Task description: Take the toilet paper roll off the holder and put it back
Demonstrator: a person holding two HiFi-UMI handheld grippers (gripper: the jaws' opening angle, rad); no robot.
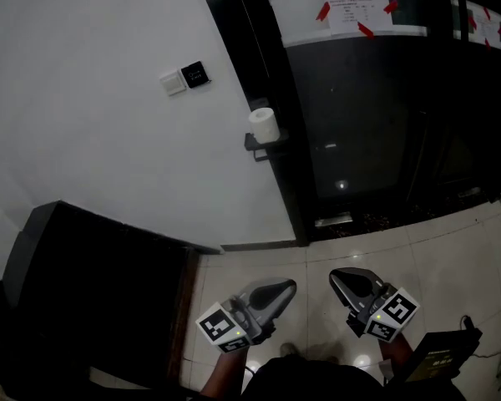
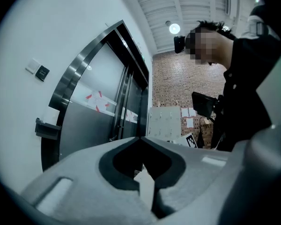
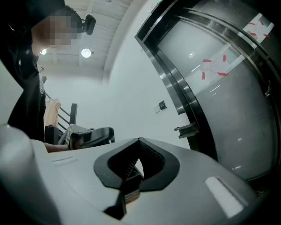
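White toilet paper roll on its holder, both grippers low and empty

The white toilet paper roll (image 1: 265,124) stands upright on the dark wall-mounted holder (image 1: 262,147), at the edge of the white wall (image 1: 108,157) beside the dark glass door (image 1: 359,132), where a paper notice (image 1: 356,10) is stuck with red tape. Well below, over the pale tiled floor (image 1: 451,257), the left gripper (image 1: 277,293) and the right gripper (image 1: 344,279) each have their jaws pressed together on nothing, far from the roll
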